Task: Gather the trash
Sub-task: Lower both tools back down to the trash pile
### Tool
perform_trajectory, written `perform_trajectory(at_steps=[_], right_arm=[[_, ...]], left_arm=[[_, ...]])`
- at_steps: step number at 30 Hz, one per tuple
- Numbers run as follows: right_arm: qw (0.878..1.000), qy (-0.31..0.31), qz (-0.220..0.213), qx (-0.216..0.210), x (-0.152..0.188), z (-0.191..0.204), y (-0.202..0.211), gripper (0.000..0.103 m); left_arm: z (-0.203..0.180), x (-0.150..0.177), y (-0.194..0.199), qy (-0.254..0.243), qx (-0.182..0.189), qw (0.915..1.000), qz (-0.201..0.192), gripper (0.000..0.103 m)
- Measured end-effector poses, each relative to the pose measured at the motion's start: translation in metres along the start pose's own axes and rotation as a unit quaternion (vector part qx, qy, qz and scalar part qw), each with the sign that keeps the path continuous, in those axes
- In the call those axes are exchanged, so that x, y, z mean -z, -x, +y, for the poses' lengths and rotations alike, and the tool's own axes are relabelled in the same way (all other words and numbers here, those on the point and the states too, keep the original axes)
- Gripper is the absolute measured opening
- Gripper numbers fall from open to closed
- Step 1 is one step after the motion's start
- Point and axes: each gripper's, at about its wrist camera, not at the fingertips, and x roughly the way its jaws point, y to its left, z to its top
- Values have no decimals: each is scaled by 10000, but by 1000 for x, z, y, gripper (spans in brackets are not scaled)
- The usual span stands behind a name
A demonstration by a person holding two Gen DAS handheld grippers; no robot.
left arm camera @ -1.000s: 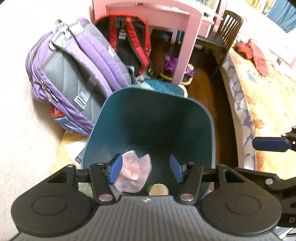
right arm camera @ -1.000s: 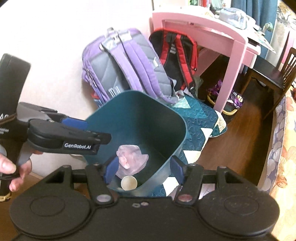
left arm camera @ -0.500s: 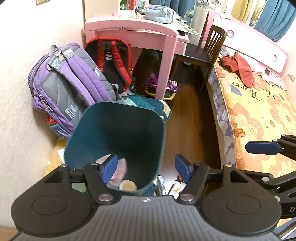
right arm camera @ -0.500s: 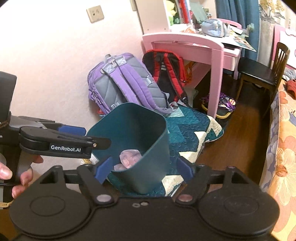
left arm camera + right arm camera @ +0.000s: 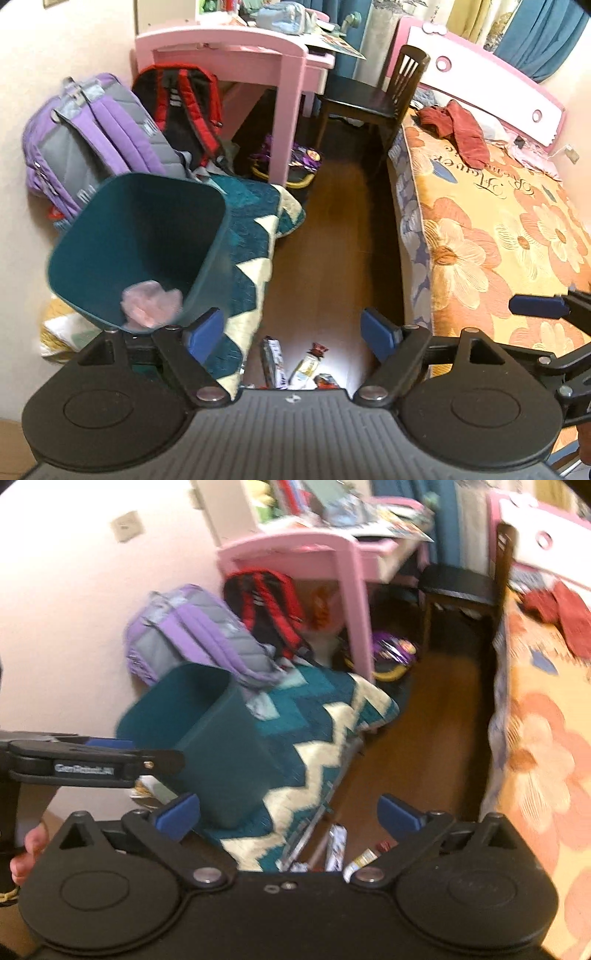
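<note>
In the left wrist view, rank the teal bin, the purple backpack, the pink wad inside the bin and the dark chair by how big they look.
1. Teal bin, though it is nearest the camera, which inflates it.
2. Purple backpack.
3. Dark chair, farther off, so likely larger than it looks.
4. Pink wad, clearly smallest.

At the right of the left wrist view, the orange floral bedspread [image 5: 517, 221] bears upside-down cursive lettering that cannot be made out with certainty. At the left edge of the right wrist view, the black left gripper [image 5: 92, 764] carries a blurred white label that seems to read "GenRobot.AI". Print on the floor wrappers [image 5: 291, 363] is too small to read.
</note>
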Motion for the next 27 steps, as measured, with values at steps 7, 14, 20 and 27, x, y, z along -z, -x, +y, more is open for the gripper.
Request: perform_trajectory(at_steps=[7,14,20,27], right_arm=[[9962,-725,355,329,48,-64,-45,103],[9897,-1073,603,725,105,-112,-134,103],[9869,-991,785,998,158,-141,-212,102],[9807,-996,1315,1051,224,-165,-310,94]], left_arm=[[-21,41,-71,49,270,9986,449,83],[-33,103,-167,-296,335,9944,961,83],[-29,172,-251,-260,180,9902,1357,83],[-16,247,-353,-188,-26,9831,1823,83]])
